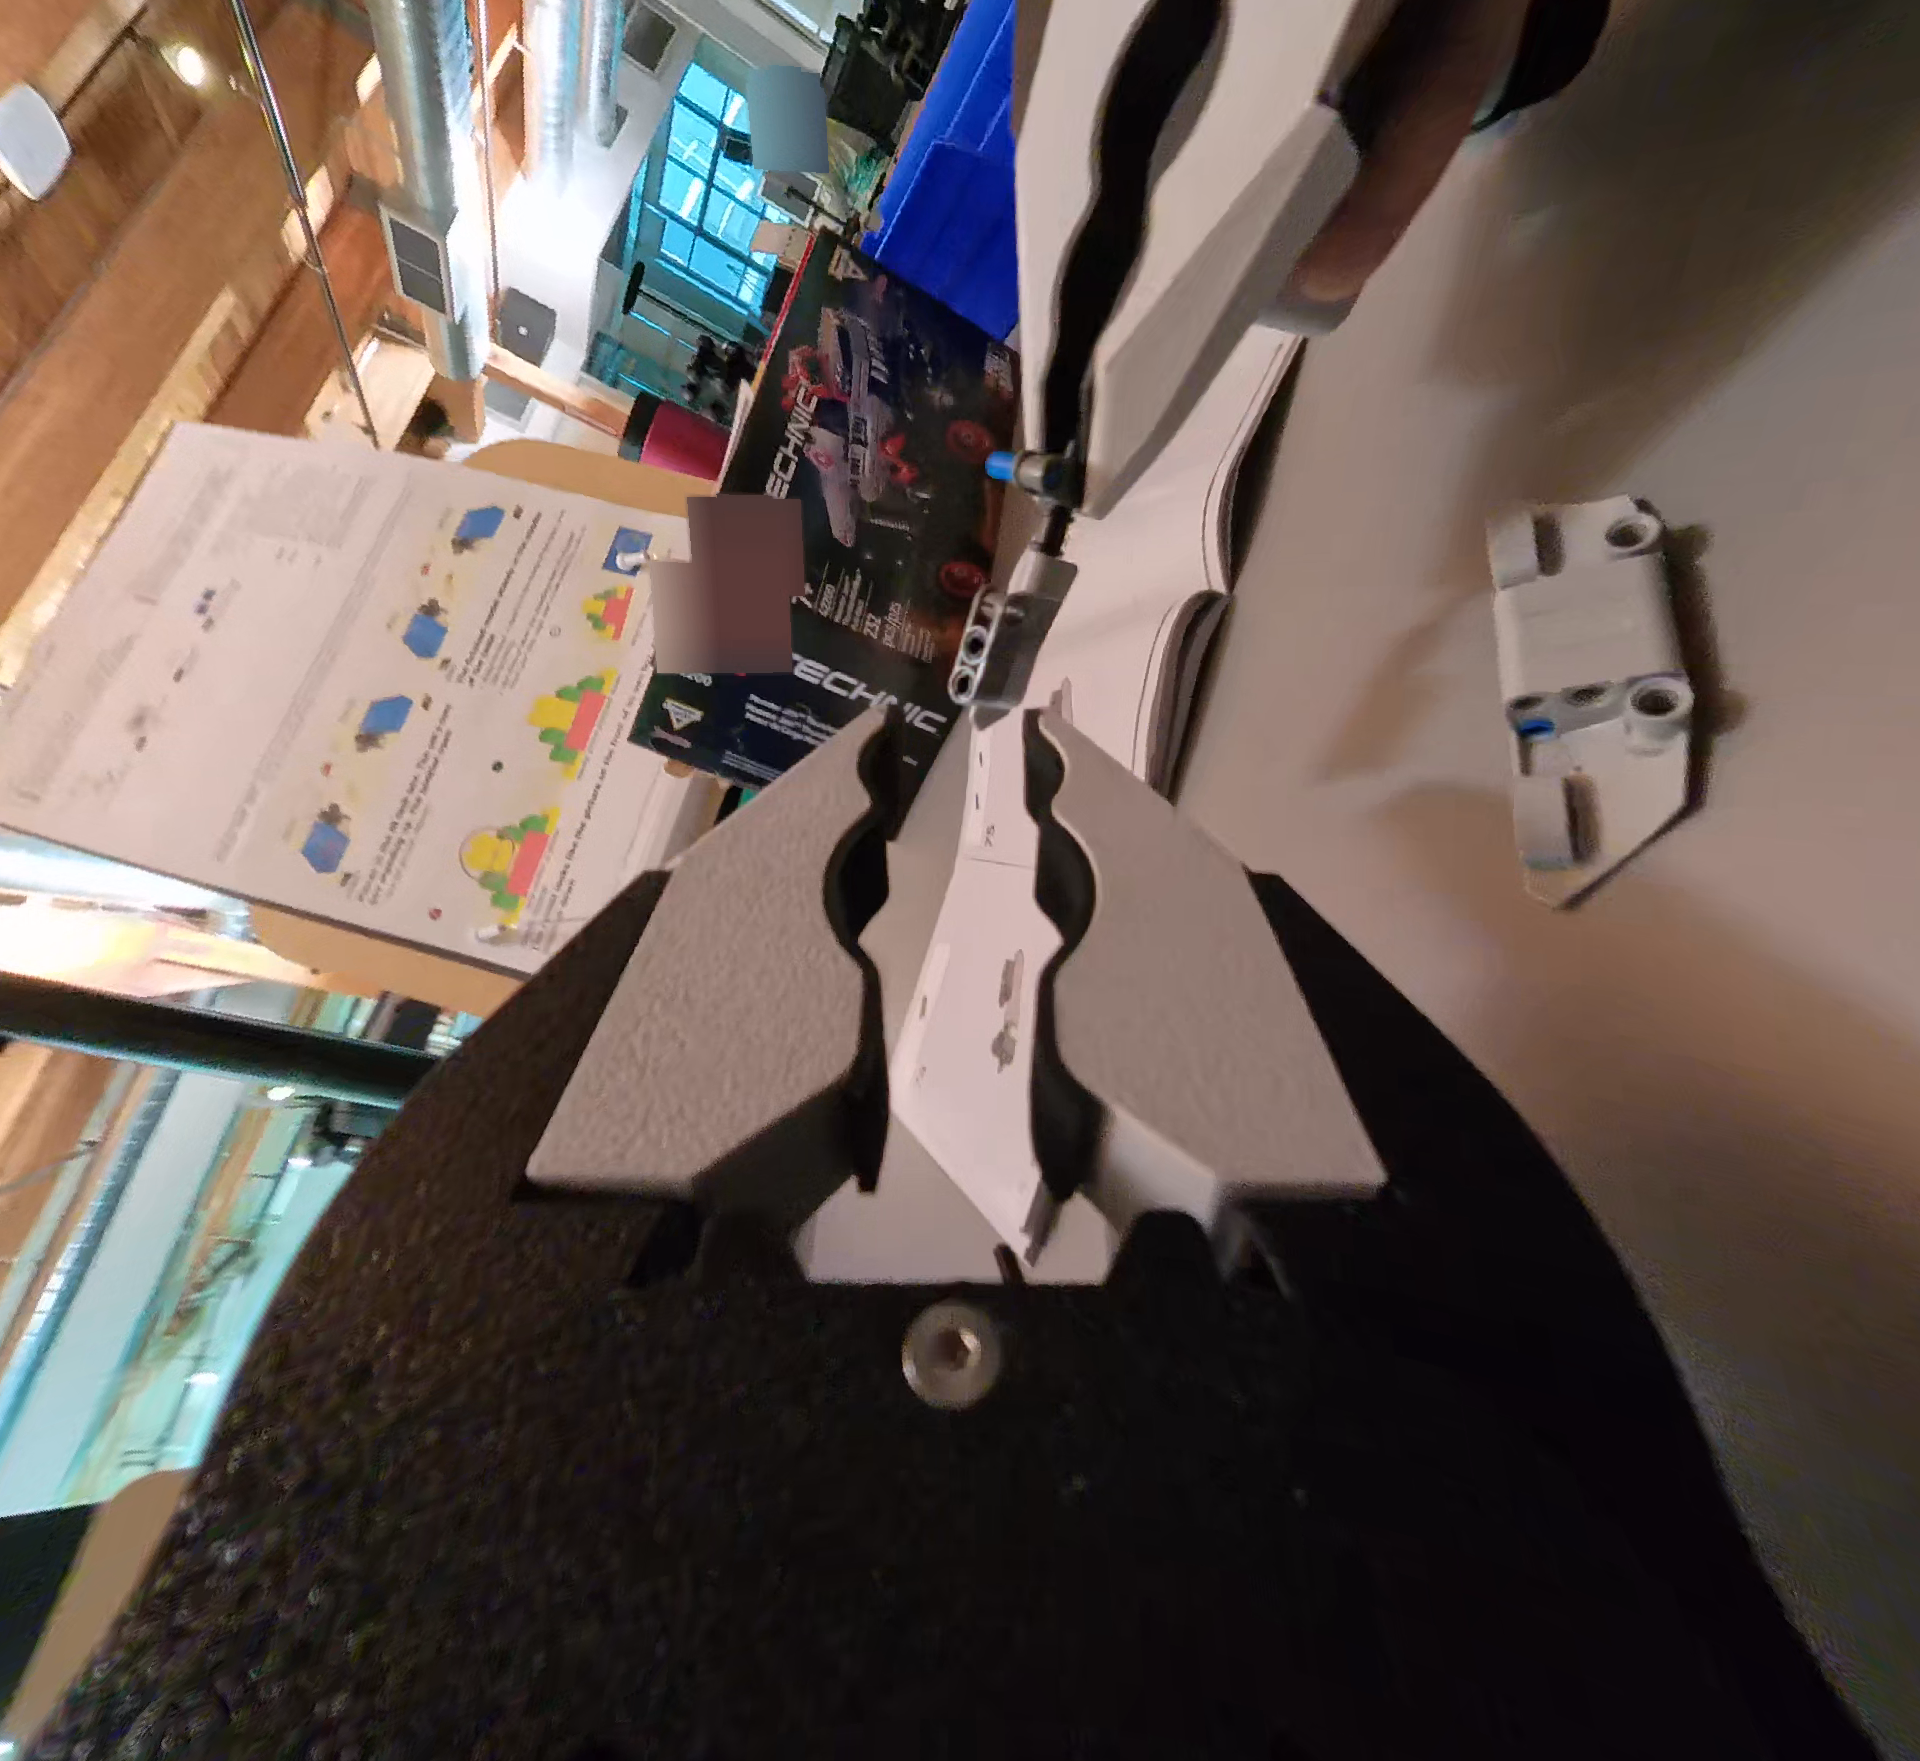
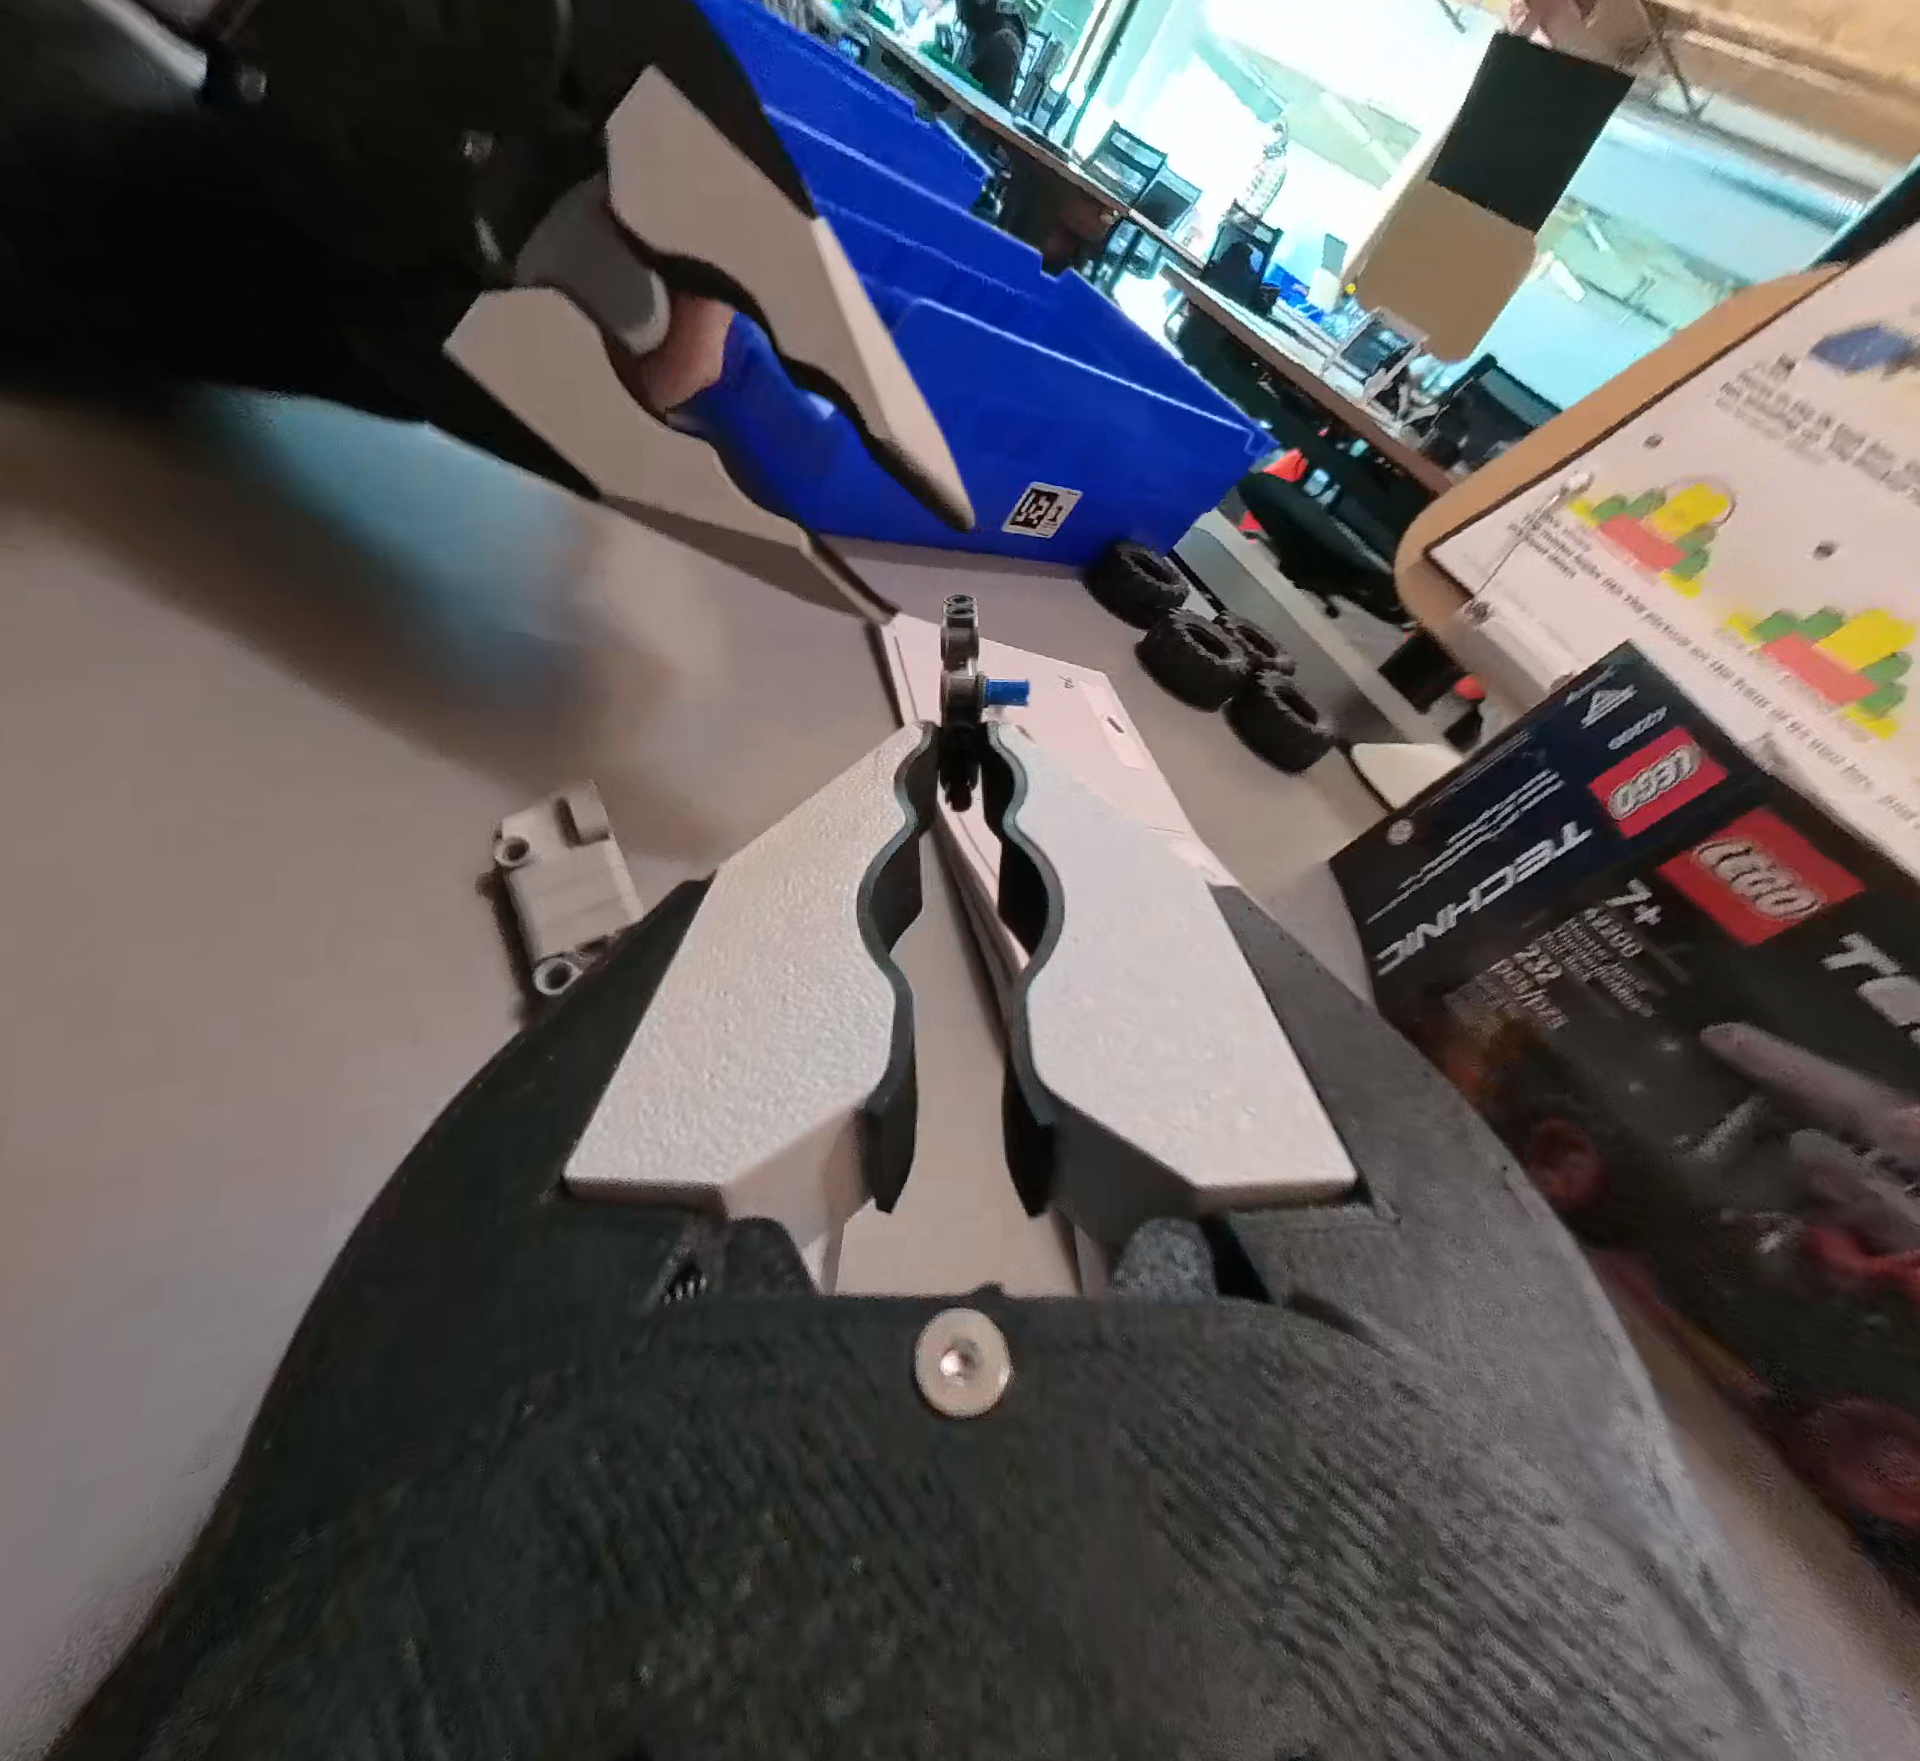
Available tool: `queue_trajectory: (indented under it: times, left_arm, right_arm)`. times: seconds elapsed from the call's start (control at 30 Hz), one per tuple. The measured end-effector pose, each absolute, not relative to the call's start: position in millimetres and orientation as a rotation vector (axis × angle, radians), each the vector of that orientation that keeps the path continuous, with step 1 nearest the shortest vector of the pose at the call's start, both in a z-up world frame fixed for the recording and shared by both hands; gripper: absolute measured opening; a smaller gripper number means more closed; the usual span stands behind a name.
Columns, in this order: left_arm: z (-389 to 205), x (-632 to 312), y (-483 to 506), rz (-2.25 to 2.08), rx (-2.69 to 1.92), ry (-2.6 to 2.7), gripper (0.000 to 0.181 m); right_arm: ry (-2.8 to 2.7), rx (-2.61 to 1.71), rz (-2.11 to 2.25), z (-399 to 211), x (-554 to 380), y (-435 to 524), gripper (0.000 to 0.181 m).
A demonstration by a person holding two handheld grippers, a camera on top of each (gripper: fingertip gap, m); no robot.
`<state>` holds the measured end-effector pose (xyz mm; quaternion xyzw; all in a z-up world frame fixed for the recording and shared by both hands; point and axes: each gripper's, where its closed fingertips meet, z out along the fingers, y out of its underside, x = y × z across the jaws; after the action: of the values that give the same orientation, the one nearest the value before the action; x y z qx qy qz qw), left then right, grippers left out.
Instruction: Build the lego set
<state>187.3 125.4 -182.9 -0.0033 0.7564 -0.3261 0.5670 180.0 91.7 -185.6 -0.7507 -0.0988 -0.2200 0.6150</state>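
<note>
My right gripper (image 2: 961,755) is shut on a small Lego assembly (image 2: 961,672): a dark grey beam with a black connector and a blue pin sticking out sideways. It holds the assembly above the open instruction booklet (image 2: 1081,724). In the left wrist view the same assembly (image 1: 997,646) hangs from the right gripper (image 1: 1070,490), just beyond my left gripper (image 1: 956,724). My left gripper is open and empty, its fingertips close to the beam but apart from it. It also shows in the right wrist view (image 2: 920,563). A light grey Lego panel (image 1: 1590,703) lies flat on the table (image 1: 1558,1192), also in the right wrist view (image 2: 566,880).
The black Lego box (image 2: 1662,932) stands right of the booklet, with a printed guide board (image 2: 1714,516) behind it. Several black tyres (image 2: 1216,662) lie near the blue bins (image 2: 987,361) at the table's far side. A person's hand (image 1: 1382,205) holds the right gripper. Spacing between my two grippers at the tips: around 4 cm.
</note>
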Motion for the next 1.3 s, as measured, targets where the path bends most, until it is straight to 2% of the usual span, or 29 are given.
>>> queue_trajectory:
  times: [0.03, 0.23, 0.43, 0.53, 0.9, 1.03, 1.17, 1.3]
  left_arm:
    - [-182.8, 187.0, 123.0, -0.743, 0.011, 1.771, 0.020]
    - [-190.3, 190.6, 115.2, -0.575, 0.095, 1.759, 0.025]
    - [-189.3, 189.4, 113.2, -0.575, 0.112, 1.748, 0.020]
    - [-188.9, 190.2, 114.8, -0.546, 0.122, 1.735, 0.013]
    - [-194.4, 189.1, 115.4, -0.663, 0.048, 1.811, 0.013]
    - [-203.2, 189.9, 119.2, -0.755, -0.045, 1.903, 0.013]
    - [-214.2, 188.8, 126.3, -0.851, -0.134, 2.007, 0.013]
    - [-217.9, 186.5, 128.4, -0.908, -0.176, 2.056, 0.012]
  right_arm:
    - [-0.196, -1.727, -0.455, -184.9, 180.1, 91.0, 0.005]
    - [-0.037, -1.737, -0.157, -184.0, 178.2, 92.5, 0.005]
    - [0.041, -1.717, 0.035, -180.8, 173.6, 92.8, 0.005]
    - [0.052, -1.713, 0.040, -180.4, 175.0, 92.4, 0.005]
    - [0.059, -1.730, 0.046, -182.7, 175.6, 94.0, 0.006]
    - [0.031, -1.739, -0.011, -183.7, 176.3, 93.4, 0.022]
    - [-0.063, -1.839, -0.248, -198.4, 186.7, 89.1, 0.021]
    - [-0.165, -1.838, -0.307, -199.6, 175.9, 96.5, 0.024]
